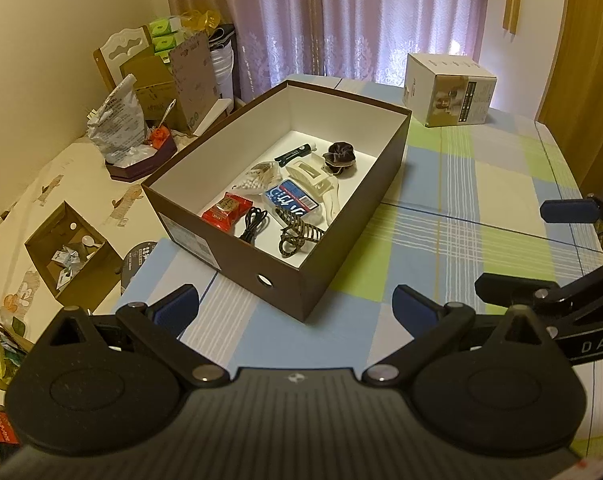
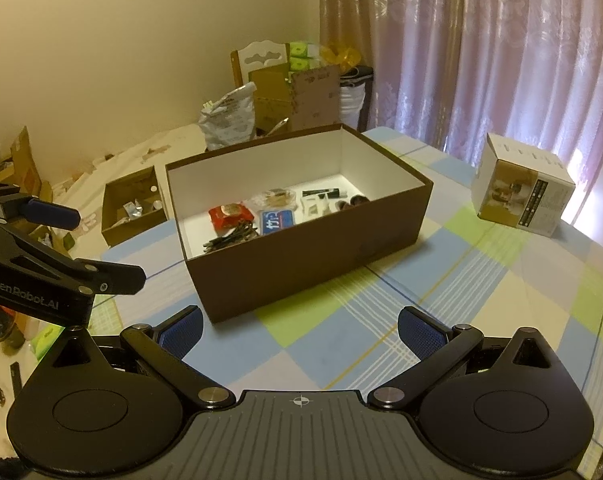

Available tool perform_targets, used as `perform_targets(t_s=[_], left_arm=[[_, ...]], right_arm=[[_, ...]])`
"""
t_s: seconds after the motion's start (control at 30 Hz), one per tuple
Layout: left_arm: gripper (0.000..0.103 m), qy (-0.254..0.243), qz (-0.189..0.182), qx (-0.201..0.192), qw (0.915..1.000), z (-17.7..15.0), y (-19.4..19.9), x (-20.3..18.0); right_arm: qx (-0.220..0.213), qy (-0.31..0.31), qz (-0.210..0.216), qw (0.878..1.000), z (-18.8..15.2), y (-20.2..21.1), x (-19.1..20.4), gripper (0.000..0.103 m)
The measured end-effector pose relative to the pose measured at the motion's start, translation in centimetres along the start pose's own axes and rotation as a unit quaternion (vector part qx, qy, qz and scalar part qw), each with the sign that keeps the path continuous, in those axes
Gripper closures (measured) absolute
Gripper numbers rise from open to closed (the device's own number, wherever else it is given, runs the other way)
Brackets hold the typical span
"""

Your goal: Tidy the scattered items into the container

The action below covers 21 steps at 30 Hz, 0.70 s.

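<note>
As nothing loose lay on the checked tablecloth (image 1: pixel 481 200), the tidy looked finished. The brown box (image 2: pixel 309 256) sat at 12 o'clock from both tools and held the red packet (image 1: pixel 226 211), black cable (image 1: pixel 253 222), cream hair claw (image 1: pixel 307 176), blue pack (image 1: pixel 287 199) and scrunchie (image 1: pixel 339 154). The left gripper (image 1: pixel 295 306) and right gripper (image 2: pixel 299 330) were both spread wide and empty, hanging short of the box, probably because nothing remained to grab. A white carton (image 2: pixel 521 188) stood at 2 o'clock, well apart.

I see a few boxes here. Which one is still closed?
The white and gold carton on the checked cloth, far right. The big brown box and the small cardboard box both stand open.
</note>
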<state>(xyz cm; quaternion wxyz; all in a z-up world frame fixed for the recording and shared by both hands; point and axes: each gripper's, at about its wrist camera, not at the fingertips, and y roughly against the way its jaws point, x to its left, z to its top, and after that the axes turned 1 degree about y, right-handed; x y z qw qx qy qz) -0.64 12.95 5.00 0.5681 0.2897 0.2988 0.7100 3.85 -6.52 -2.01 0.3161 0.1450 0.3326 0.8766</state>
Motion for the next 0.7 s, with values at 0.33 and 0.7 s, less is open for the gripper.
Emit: perform_targets(t_s=[0.33, 0.7], left_arm=[[0.001, -0.001, 0.002, 0.002, 1.0000, -0.1, -0.1, -0.4], [0.001, -0.004, 0.010, -0.002, 0.9999, 0.3, -0.6, -1.0]], right_arm=[[0.003, -0.002, 0.005, 1.000, -0.4, 0.2, -0.2, 0.002], [0.004, -0.002, 0.011, 1.000, -0.4, -0.2, -0.7, 0.002]])
